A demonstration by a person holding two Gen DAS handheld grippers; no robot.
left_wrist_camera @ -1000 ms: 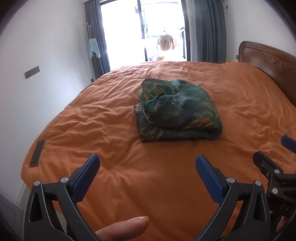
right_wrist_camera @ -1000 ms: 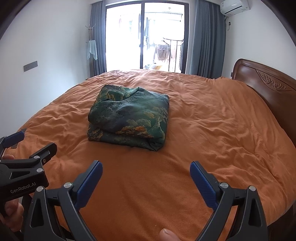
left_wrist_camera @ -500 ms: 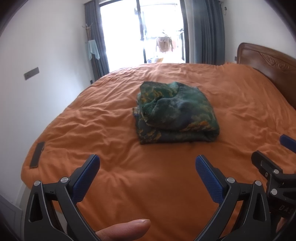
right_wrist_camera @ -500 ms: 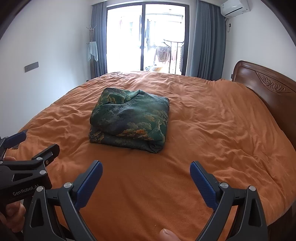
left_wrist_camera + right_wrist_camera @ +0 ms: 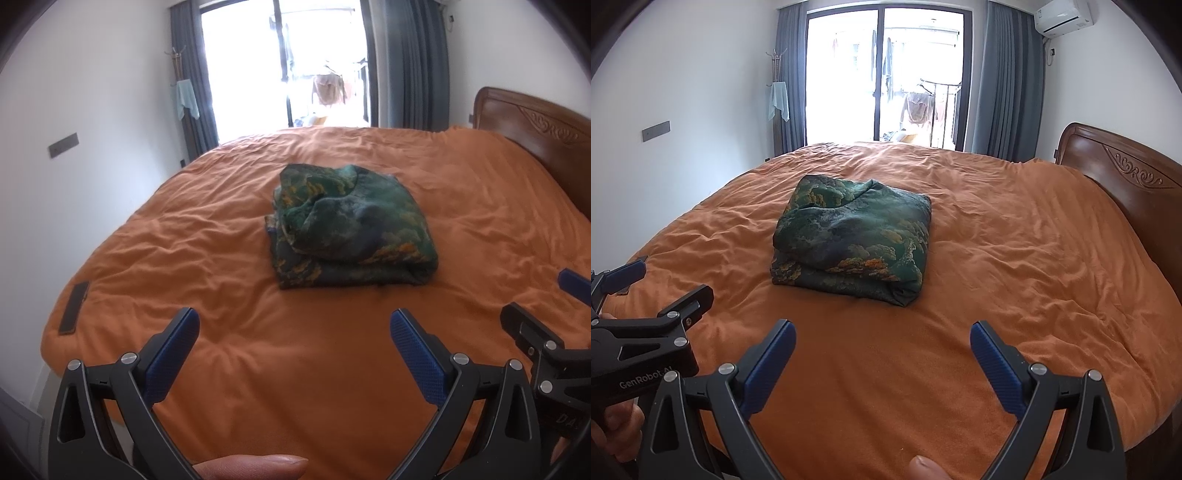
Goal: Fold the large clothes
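A dark green patterned garment [image 5: 351, 229] lies folded into a thick square bundle in the middle of the orange bed [image 5: 221, 295]; it also shows in the right wrist view [image 5: 853, 240]. My left gripper [image 5: 293, 328] is open and empty, held above the bed's near part, well short of the bundle. My right gripper [image 5: 882, 336] is open and empty too, beside the left one and also short of the bundle. The right gripper shows at the right edge of the left wrist view [image 5: 546, 321], the left gripper at the left edge of the right wrist view [image 5: 646, 295].
A dark phone [image 5: 74, 308] lies near the bed's left edge. A wooden headboard [image 5: 1126, 184] stands on the right. A glass balcony door [image 5: 886, 74] with grey curtains is at the far end. A white wall runs along the left.
Both grippers have drawn back and risen slightly, so the bundle sits a little farther off. The garment has not moved. Both stay open.
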